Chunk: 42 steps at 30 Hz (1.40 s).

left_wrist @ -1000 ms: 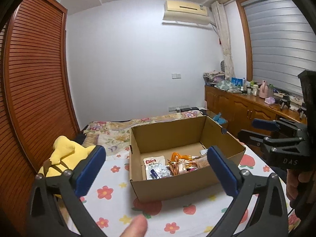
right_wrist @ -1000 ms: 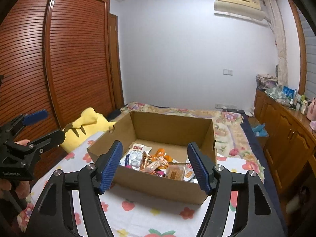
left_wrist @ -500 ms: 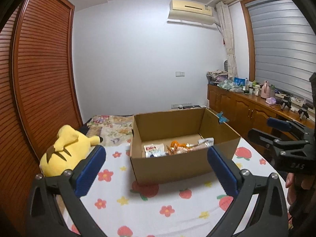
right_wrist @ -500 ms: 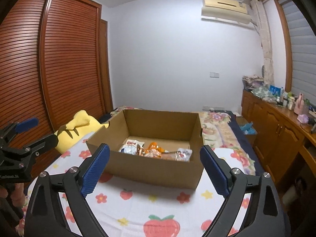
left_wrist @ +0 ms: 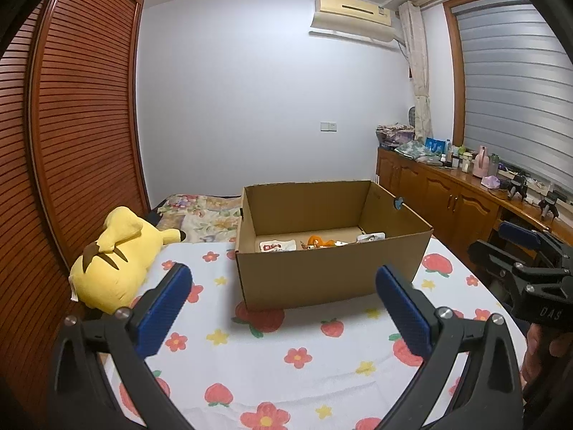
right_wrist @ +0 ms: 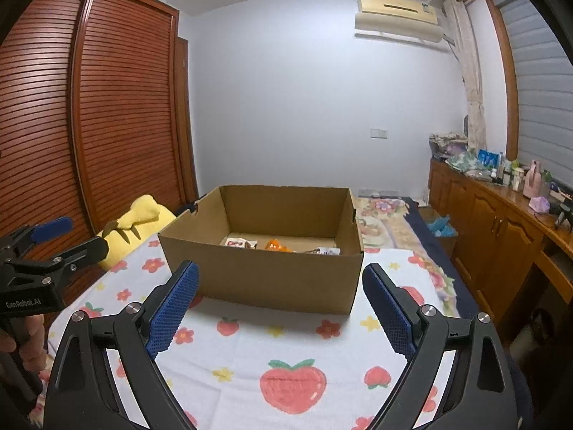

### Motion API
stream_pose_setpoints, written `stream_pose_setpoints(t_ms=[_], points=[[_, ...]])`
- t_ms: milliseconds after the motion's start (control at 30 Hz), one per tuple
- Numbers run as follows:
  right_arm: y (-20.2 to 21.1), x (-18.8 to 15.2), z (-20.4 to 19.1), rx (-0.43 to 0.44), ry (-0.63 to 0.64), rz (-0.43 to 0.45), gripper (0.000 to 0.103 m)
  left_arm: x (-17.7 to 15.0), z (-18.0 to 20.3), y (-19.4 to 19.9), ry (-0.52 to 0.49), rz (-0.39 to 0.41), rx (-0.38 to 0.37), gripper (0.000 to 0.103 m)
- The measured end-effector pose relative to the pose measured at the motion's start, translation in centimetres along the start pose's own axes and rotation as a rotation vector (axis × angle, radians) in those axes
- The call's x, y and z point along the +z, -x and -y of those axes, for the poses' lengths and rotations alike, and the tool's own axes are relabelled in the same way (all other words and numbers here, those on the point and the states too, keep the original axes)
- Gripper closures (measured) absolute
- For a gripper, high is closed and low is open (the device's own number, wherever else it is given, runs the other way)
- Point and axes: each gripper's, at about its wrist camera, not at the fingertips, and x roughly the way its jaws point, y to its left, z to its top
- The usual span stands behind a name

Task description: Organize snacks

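Note:
An open cardboard box (left_wrist: 322,276) stands on a flower-and-strawberry sheet; it also shows in the right wrist view (right_wrist: 265,279). Snack packets (left_wrist: 318,243) lie on its floor, mostly hidden behind the near wall; the packets also show in the right wrist view (right_wrist: 275,244). My left gripper (left_wrist: 283,301) is open and empty, low in front of the box. My right gripper (right_wrist: 281,301) is open and empty, also in front of the box. The right gripper also appears at the right edge of the left wrist view (left_wrist: 515,247).
A yellow plush toy (left_wrist: 118,261) lies left of the box by the slatted wardrobe (left_wrist: 71,143). A wooden cabinet (left_wrist: 447,197) with clutter on top runs along the right wall. The bed sheet (right_wrist: 286,351) spreads in front of the box.
Both grippers have pulled back and dropped lower from the box, so less of its inside shows. The right gripper's jaws have opened wider.

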Motion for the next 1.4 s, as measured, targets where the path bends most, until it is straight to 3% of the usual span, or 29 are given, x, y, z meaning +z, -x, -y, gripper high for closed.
stream_pose_setpoints(t_ms=[1400], points=[[0.5,-0.7,0.4,-0.021,-0.013,0.011,0.009,-1.3,-0.1,0.3,-0.011,-0.009,0.021,0.000]])
